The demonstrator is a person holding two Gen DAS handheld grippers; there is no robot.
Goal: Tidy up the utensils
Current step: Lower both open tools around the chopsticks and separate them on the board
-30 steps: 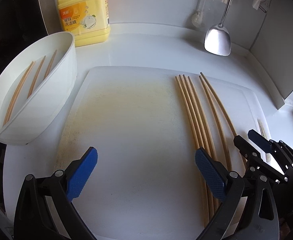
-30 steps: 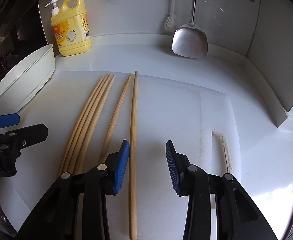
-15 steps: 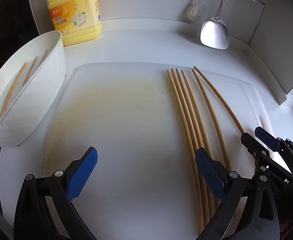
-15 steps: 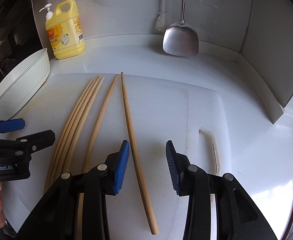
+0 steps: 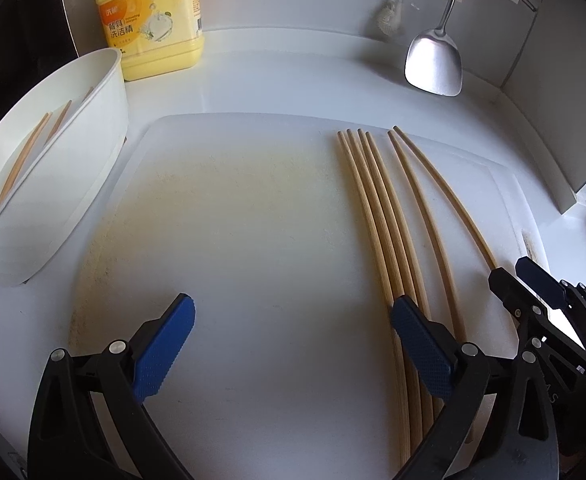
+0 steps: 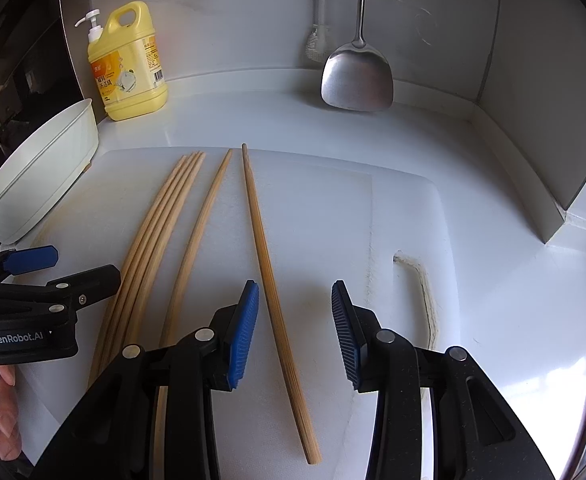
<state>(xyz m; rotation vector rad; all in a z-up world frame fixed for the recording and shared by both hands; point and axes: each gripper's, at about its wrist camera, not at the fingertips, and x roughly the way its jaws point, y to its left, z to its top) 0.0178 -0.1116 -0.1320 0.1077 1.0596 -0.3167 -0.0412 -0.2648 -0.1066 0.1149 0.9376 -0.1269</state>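
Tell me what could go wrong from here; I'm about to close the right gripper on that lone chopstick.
The lone chopstick lies flat on the cutting board between the open pads of the right gripper, nearer the left pad, so closing may roll it aside. The pads must reach the board to catch something so thin. The open left gripper sits over the neighbouring chopsticks and could knock them.
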